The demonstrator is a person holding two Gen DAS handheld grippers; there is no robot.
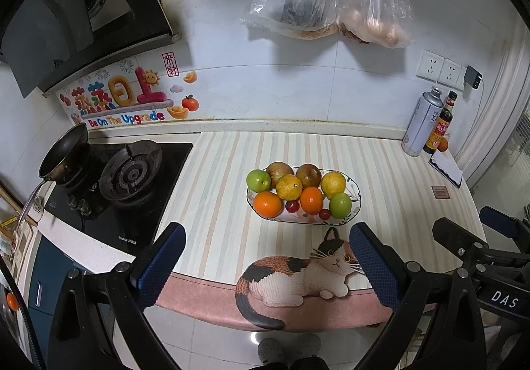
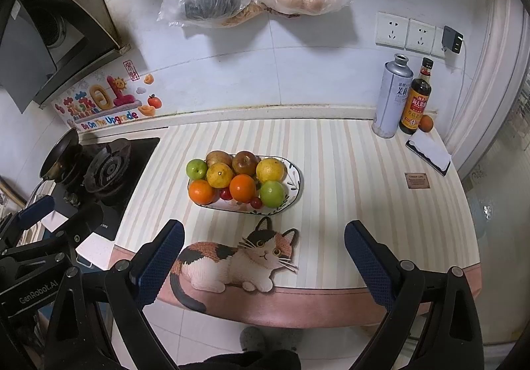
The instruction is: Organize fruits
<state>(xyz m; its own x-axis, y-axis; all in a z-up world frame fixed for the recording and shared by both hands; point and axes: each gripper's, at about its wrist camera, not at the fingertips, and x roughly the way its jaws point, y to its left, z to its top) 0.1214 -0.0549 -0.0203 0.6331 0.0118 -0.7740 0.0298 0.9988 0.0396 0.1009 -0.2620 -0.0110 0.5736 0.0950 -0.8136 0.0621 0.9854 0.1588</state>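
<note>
Fruit plate [image 1: 353, 186], apparently 2 spread grippers [image 1: 266, 257]

A patterned plate [image 2: 295, 184] piled with oranges, limes and lemons sits at centre. The right gripper [image 2: 263, 257] gapes wide at six o'clock, holding nothing. Two bottles [image 2: 394, 98] stand at two o'clock, perhaps sauces.

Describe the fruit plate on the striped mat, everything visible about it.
The plate is an oval, shallow dish, white with a dark rim line and small painted leaf or flower marks; it looks ceramic. It sits flat on the striped mat, just beyond the cat picture, right of the stove. It is heaped with fruit: two oranges, two green, two yellow, two brownish ones at the back, and small red ones in front. Neither claw touches it; both are open and short of it.
</note>
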